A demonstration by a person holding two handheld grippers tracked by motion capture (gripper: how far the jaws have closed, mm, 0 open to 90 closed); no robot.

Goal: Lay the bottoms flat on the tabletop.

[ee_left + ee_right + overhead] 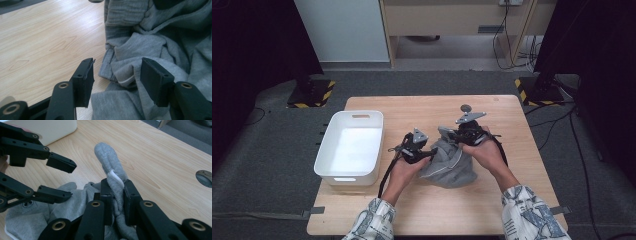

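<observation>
Nearest us, our patterned sleeves (371, 223) come in over the pale wooden desk (512, 120). Our left gripper (116, 76) holds its fingers apart, astride a fold of the crumpled grey fabric garment (451, 165) without pressing it. The garment lies mid-desk, between our hands. Our right gripper (115, 202) has its fingers clamped on a bunched ridge of that cloth, which stands up above them. Farther left sits the white rectangular plastic bin (332, 159). Beyond, a small round grey disc (466, 107) is set in the desk.
</observation>
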